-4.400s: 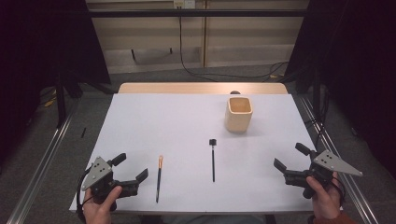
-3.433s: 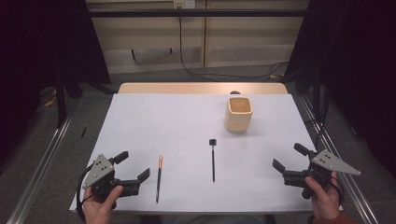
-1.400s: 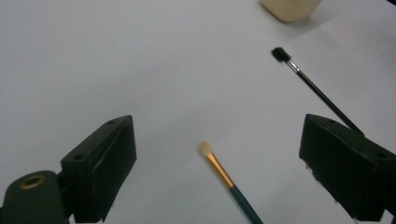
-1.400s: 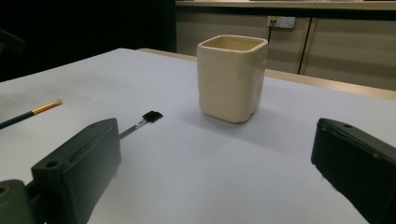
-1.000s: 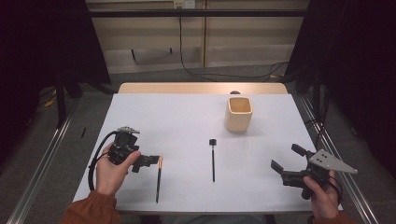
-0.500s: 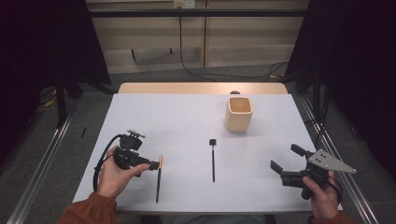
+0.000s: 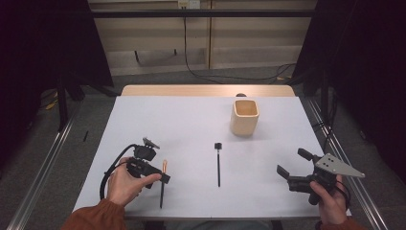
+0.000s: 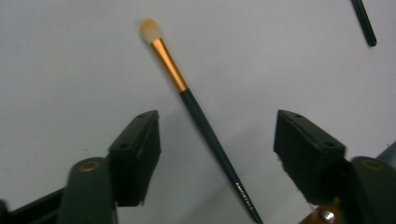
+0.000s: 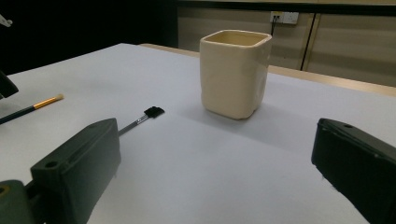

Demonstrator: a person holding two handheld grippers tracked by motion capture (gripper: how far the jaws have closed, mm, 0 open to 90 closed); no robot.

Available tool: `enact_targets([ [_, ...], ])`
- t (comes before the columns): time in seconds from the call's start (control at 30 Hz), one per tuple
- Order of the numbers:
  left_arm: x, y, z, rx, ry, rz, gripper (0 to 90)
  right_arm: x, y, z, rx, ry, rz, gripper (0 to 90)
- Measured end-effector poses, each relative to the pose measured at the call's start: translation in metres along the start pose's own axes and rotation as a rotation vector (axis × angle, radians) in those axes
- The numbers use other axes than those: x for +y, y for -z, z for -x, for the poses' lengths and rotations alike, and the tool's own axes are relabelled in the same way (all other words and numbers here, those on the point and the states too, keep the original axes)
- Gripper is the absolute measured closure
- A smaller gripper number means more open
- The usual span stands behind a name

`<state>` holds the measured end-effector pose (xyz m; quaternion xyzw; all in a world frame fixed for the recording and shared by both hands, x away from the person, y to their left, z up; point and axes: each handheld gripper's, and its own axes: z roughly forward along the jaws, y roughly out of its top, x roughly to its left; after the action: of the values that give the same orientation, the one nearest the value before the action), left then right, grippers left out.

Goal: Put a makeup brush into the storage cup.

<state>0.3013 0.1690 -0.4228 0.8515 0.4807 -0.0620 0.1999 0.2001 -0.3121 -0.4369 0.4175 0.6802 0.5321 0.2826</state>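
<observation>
Since the first frames the left hand has travelled up from the near-left corner of the table and inward, and now the left gripper (image 7: pixel 160 178) is down over the gold-banded brush (image 7: pixel 163 183), jaws pointing at the sheet. Those jaws have just been closing, and the brush's dark handle runs right between them in the left gripper view (image 8: pixel 217 145) — but the pads stand apart on either side, with white sheet showing between each pad and the handle, so no squeeze yet. The brush (image 8: pixel 196 112) lies flat, pale bristle tip away from the person, gold ferrule behind it, dark handle with small lettering running back toward the near edge.

Further out, a second brush (image 7: pixel 218 165), all black with a small flat head, lies just to the right, well clear of the first and roughly parallel. Beyond it, toward the far right of the white table (image 7: pixel 191 115), a cream square cup (image 7: pixel 244 117) stands upright with its mouth open.

Over on the near-right corner, the right gripper (image 7: pixel 293 165) hasn't budged; it is held above the sheet with jaws wide apart and nothing between them. Its own view looks level across the table at the cup (image 9: pixel 235 72) and the black brush head (image 9: pixel 153 112).
</observation>
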Motion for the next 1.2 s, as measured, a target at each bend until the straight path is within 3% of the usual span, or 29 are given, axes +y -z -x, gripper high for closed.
enact_targets([
  [0.07, -0.001, -0.002, 0.0, -0.009, 0.015, -0.004, 44.1, 0.0, 0.0, -0.001, 0.006, -0.005, -0.004, 0.4],
  [0.27, 0.001, -0.007, 0.0, 0.004, 0.041, -0.032, 47.8, 0.0, -0.001, -0.001, 0.01, 0.002, -0.008, 0.4],
  [0.37, 0.002, -0.011, 0.001, 0.011, 0.054, -0.068, 49.4, 0.0, -0.001, -0.001, 0.01, 0.002, -0.009, 0.4],
  [0.63, 0.003, -0.02, 0.003, 0.034, 0.042, -0.119, 53.7, -0.001, -0.001, -0.001, 0.013, 0.001, -0.01, 0.4],
  [0.8, 0.004, -0.023, 0.008, 0.079, 0.007, -0.131, 55.7, -0.001, -0.002, -0.001, 0.017, 0.004, -0.016, 0.4],
  [1.0, 0.006, -0.024, -0.001, 0.077, 0.024, -0.15, 70.8, -0.001, -0.001, -0.001, 0.016, 0.005, -0.015, 0.3],
  [1.03, 0.007, -0.024, -0.003, 0.084, 0.02, -0.156, 74.4, -0.001, -0.002, -0.001, 0.016, 0.005, -0.015, 0.3],
  [1.07, 0.006, -0.025, -0.008, 0.065, 0.023, -0.154, 82.5, -0.001, -0.002, -0.002, 0.017, 0.004, -0.015, 0.3],
  [1.17, 0.005, -0.025, -0.008, 0.062, 0.022, -0.151, 82.5, -0.001, -0.001, -0.002, 0.018, 0.008, -0.014, 0.2],
  [1.2, 0.006, -0.026, -0.004, 0.091, 0.001, -0.159, 82.6, -0.001, -0.001, -0.002, 0.017, 0.006, -0.015, 0.2],
])
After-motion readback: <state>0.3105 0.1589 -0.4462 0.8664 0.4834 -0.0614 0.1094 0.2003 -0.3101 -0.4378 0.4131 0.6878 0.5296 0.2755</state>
